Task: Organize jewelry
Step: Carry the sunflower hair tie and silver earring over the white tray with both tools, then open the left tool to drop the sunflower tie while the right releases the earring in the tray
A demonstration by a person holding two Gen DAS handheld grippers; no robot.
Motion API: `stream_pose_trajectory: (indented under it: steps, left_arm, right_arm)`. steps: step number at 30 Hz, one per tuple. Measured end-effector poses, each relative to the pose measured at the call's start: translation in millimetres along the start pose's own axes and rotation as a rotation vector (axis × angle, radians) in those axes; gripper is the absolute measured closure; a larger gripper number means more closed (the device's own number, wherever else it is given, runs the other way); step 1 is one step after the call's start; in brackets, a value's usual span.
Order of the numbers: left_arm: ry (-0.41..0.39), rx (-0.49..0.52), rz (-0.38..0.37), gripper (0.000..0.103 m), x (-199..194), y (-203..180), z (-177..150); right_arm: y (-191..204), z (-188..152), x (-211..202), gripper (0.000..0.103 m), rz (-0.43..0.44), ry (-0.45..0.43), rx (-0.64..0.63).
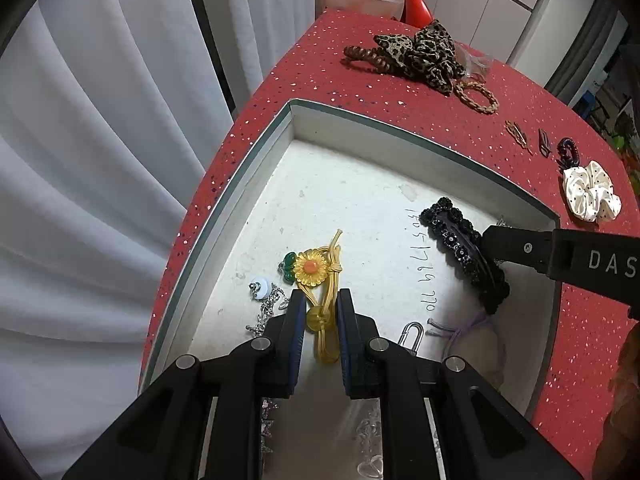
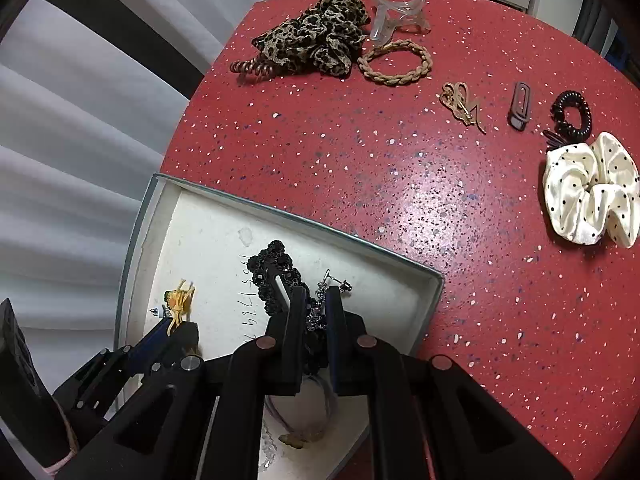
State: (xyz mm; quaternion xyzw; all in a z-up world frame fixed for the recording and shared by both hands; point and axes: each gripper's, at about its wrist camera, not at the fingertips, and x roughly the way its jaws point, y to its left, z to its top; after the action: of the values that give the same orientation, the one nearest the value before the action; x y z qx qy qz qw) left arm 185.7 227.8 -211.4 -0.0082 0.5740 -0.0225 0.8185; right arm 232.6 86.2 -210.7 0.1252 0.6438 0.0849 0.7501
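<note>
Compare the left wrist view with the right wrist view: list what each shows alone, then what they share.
Only the left wrist view shows the sunflower hair tie face-on between the left gripper jaws, plus a silver padlock charm on the box floor.

Only the right wrist view shows the clear claw clip plainly, and the right gripper jaws around the black beaded clip.

Both show the white box, leopard scrunchie, braided tan tie and polka-dot scrunchie on the red table.

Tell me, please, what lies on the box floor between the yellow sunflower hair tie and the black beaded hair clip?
Only handwritten digits on the white box floor separate the hair tie from the clip, per the left wrist view.
</note>
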Motion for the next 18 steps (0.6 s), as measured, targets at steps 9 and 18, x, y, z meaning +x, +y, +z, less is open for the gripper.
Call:
stream_pose_trajectory:
  steps: [9, 18]
  left_arm:
    - [-0.005, 0.0, 0.017, 0.034, -9, -1, -5]
    - [-0.028, -0.015, 0.036, 0.021, -20, 0, -4]
  right_arm:
    - [-4, -1, -4, 0.075, 0.033, 0.021, 0.018]
    - [-4, -3, -22, 0.063, 0.071, -0.001, 0.034]
